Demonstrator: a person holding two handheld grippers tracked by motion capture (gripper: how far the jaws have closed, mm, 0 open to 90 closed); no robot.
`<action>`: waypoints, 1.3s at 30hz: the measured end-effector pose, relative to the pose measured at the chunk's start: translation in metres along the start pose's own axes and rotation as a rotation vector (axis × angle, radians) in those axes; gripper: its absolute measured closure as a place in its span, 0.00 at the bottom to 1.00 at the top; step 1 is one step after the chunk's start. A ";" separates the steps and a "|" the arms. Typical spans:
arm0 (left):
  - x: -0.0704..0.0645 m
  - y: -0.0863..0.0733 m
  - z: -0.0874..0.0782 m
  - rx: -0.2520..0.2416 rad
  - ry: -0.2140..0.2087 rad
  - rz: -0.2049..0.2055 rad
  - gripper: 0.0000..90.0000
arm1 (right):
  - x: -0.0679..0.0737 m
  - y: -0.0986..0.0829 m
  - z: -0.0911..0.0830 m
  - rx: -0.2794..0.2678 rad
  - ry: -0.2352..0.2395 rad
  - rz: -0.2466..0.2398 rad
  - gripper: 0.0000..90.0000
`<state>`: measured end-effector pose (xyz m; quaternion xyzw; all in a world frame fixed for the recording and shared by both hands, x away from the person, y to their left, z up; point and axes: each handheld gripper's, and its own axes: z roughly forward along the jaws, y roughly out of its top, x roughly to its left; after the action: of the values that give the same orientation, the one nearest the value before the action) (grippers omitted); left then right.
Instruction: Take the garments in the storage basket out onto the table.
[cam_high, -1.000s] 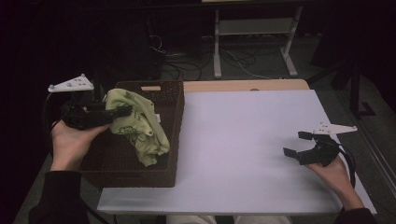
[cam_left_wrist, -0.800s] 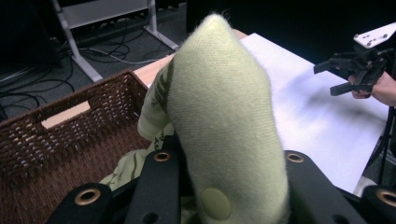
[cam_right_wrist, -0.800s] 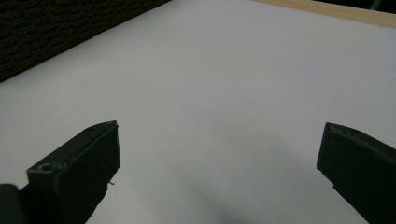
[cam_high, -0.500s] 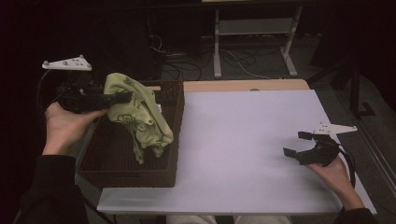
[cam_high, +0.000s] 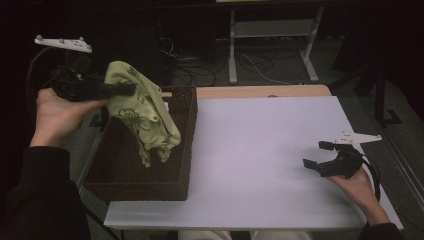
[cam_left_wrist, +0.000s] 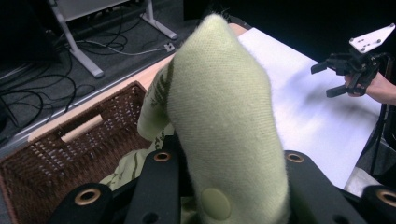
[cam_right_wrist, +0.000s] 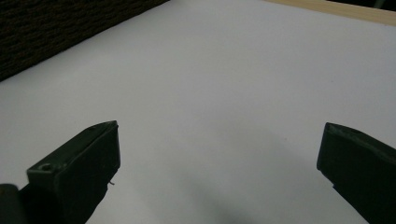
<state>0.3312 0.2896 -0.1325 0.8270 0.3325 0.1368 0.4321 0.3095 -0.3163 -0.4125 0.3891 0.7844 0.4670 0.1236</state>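
1. High view: the left gripper (cam_high: 122, 89) is clamped on a pale green garment (cam_high: 142, 117) and has lifted it since a second ago; most now hangs above the brown wicker basket (cam_high: 176, 182), only its lower end still inside. The right gripper (cam_high: 316, 155), jaws apart, waits unmoved on the white table (cam_high: 260, 150).
2. Left gripper view: the garment bulges between closed jaws.
3. Right gripper view: spread jaws over bare table. Probably the garment is heading there.
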 end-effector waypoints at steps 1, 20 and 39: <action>0.000 0.002 -0.001 0.003 0.000 0.002 0.77 | 0.000 0.000 0.000 0.000 0.001 0.000 0.00; -0.007 0.052 -0.008 0.006 0.016 0.065 0.77 | 0.000 0.000 0.001 0.009 0.010 -0.006 0.00; -0.033 0.086 0.012 -0.031 -0.055 0.114 0.77 | 0.000 0.000 0.000 0.001 0.012 0.000 0.00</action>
<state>0.3500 0.2248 -0.0679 0.8412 0.2707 0.1436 0.4455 0.3094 -0.3163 -0.4128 0.3864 0.7853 0.4689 0.1187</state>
